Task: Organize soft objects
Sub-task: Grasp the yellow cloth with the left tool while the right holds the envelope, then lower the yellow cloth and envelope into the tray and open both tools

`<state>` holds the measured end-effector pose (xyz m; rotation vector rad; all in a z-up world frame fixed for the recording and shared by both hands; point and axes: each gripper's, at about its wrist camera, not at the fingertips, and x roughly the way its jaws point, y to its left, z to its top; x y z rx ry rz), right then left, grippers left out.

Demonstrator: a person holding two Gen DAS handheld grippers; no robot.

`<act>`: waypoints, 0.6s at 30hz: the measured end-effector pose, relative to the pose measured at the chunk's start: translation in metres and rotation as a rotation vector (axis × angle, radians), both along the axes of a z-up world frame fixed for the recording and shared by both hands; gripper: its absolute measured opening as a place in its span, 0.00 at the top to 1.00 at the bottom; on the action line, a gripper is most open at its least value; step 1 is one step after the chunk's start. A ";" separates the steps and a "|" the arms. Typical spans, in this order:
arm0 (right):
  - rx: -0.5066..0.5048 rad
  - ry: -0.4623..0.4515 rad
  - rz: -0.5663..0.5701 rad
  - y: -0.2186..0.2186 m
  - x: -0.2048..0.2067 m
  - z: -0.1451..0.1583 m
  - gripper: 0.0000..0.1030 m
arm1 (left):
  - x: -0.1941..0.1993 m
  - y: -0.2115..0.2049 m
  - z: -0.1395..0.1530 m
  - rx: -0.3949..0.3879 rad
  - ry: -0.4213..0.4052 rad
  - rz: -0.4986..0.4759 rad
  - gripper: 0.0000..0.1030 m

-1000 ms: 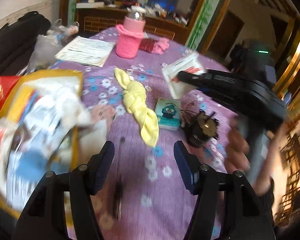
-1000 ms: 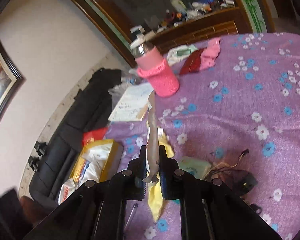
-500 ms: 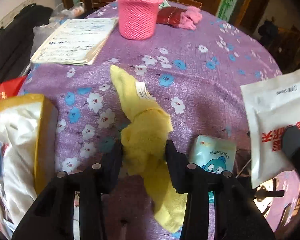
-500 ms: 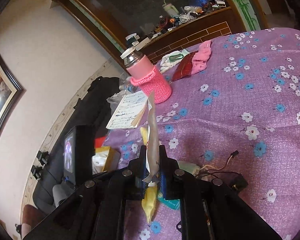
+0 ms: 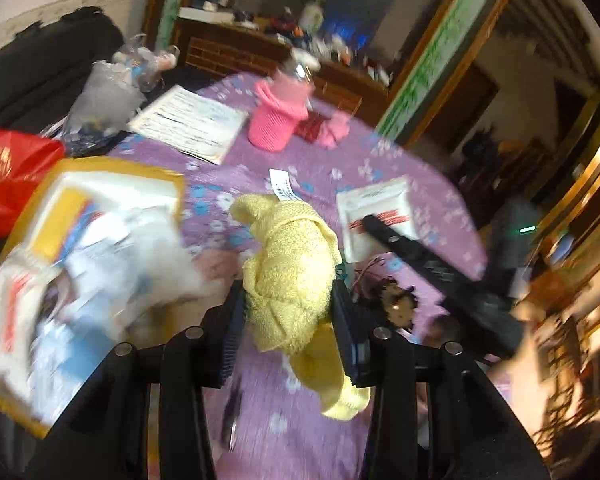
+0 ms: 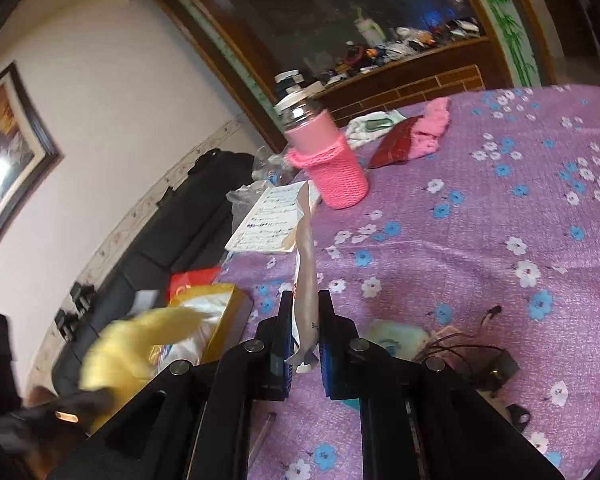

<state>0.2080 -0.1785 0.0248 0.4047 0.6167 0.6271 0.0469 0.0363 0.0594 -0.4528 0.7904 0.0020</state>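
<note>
My left gripper (image 5: 288,304) is shut on a knotted yellow towel (image 5: 288,272) and holds it lifted above the purple flowered tablecloth (image 5: 380,168). The towel also shows blurred at the lower left of the right wrist view (image 6: 132,352). My right gripper (image 6: 305,332) is shut on a flat white pouch (image 6: 306,276), seen edge-on there. The same pouch (image 5: 376,208) shows in the left wrist view with the right gripper (image 5: 376,224) on it.
A yellow bag of packets (image 5: 84,248) lies at the left. A pink knitted bottle sleeve (image 6: 332,168), a notebook (image 5: 188,124), a pink and red cloth (image 6: 420,132), a small teal pack (image 6: 396,336) and a black wired part (image 6: 496,364) are on the table.
My left gripper closed on the yellow towel and lifted it off the table, pulling back toward the left. My right gripper kept hold of the pouch and shifted little.
</note>
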 end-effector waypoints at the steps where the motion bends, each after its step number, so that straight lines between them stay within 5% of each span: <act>1: -0.011 -0.015 0.019 0.006 -0.004 0.001 0.90 | -0.008 0.005 0.003 0.003 -0.010 0.015 0.62; 9: -0.033 -0.035 0.200 0.058 -0.026 0.000 0.90 | -0.071 0.075 -0.002 0.008 -0.019 0.187 0.62; 14: -0.072 -0.075 0.265 0.104 -0.035 0.024 0.90 | -0.069 0.101 -0.005 -0.005 -0.027 0.228 0.62; 18: -0.063 -0.034 0.317 0.151 -0.014 0.032 0.90 | -0.047 0.110 0.000 0.069 -0.043 0.223 0.62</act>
